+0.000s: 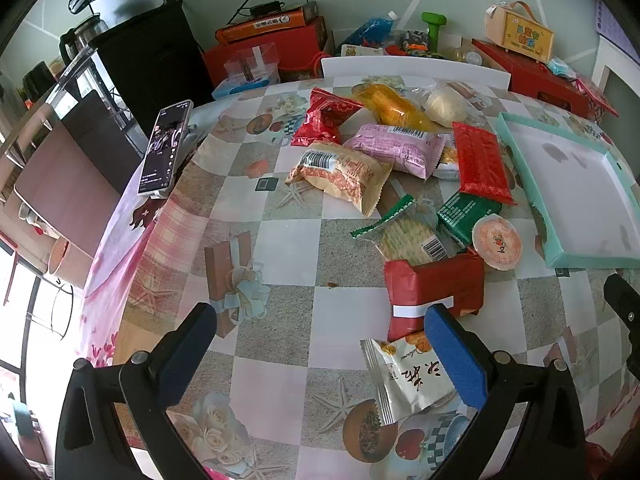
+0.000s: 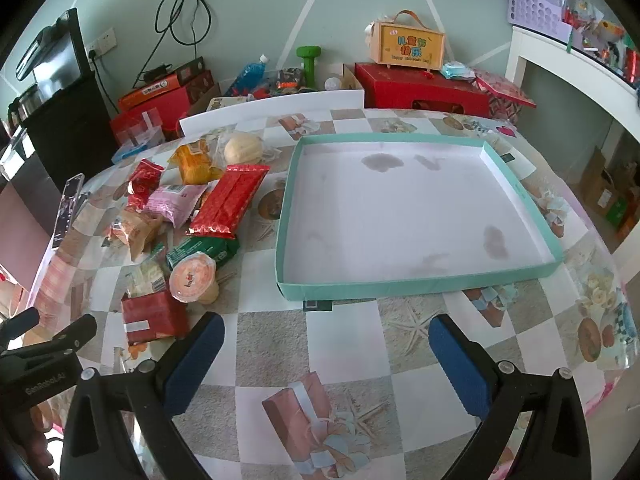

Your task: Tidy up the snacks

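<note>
1. The left gripper (image 1: 320,344) has its jaws wide apart, holding nothing, above the table (image 1: 280,248).
2. The right gripper (image 2: 326,350) is also spread, holding nothing.
3. The snacks (image 1: 400,168) lie in a pile on the table, left of the teal tray (image 2: 400,286).

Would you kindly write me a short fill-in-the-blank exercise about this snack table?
1. The teal-rimmed cardboard tray holds ____ snacks.
2. The round orange-lidded jelly cup lies ____ the tray.
3. Both the left gripper and right gripper are ____.

Missing words: no; outside; open
</note>
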Demonstrator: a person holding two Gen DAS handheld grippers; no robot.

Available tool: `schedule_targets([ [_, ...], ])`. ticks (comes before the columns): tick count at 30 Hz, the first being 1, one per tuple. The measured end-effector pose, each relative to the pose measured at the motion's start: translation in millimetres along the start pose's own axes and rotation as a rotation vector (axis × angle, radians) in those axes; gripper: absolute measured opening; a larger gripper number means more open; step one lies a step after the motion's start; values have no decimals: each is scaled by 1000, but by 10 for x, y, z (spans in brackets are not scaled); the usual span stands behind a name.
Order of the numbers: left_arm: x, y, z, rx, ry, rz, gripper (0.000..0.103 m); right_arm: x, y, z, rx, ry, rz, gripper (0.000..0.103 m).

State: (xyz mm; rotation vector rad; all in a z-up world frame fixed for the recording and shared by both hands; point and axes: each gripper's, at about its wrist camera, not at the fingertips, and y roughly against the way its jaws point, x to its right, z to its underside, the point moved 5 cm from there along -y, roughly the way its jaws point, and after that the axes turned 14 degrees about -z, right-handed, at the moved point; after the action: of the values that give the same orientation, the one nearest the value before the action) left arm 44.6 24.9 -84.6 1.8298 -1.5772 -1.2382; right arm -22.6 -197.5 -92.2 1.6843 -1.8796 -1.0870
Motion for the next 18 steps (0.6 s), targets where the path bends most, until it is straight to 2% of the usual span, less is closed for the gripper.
schedule_targets([
  [6, 16, 35, -8, 18, -7, -5, 103, -4, 9, -4, 5, 1, 6, 103],
  [18, 48, -13, 12, -8, -23, 0, 103, -11, -18, 12, -9, -20, -22, 103],
])
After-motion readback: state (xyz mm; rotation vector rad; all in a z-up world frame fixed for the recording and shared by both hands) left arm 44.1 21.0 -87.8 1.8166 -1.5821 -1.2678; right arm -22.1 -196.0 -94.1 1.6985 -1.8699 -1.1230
